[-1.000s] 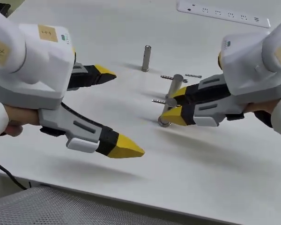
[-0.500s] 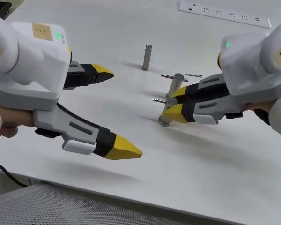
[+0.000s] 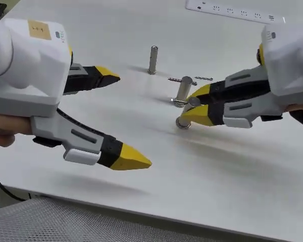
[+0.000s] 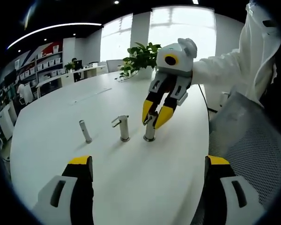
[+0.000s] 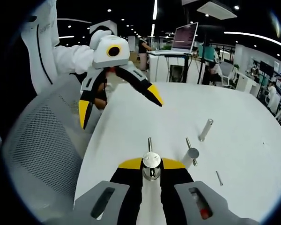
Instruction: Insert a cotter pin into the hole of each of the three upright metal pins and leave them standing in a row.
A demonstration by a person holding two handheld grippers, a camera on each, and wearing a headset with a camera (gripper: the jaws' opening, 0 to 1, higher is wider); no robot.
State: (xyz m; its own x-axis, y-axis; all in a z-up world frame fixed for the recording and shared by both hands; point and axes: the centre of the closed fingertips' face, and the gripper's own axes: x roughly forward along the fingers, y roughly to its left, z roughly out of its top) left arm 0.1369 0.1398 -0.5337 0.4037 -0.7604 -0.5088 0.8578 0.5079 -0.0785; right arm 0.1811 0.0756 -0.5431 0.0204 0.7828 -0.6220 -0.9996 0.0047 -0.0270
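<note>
Yellow-tipped right tongs clamp the nearest metal pin near its top. The left tongs gape wide, holding nothing. Beyond, on the white tabletop, stand the middle metal pin, crossed by a cotter pin, and the far metal pin.

My right tool and left tool have matt white and grey plastic shells with smooth yellow tips. The metal pin in my right tool looks silvery, faintly shiny. The desk is smooth matt white; the chair is grey mesh.
</note>
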